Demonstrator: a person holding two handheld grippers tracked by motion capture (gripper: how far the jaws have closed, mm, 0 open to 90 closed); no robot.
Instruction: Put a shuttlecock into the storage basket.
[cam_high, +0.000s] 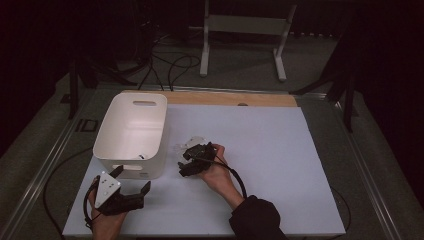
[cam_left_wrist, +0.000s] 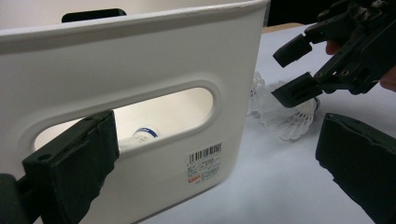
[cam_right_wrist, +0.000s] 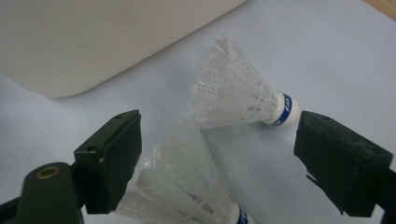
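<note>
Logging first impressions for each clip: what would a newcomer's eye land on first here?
The white bin at the left of the pale table sheet stands out most, with one shuttlecock visible inside through its handle slot. Just to its right, the right gripper has open jaws around two white shuttlecocks lying on the sheet, not pressing on either. The left gripper sits open at the bin's near wall.
</note>
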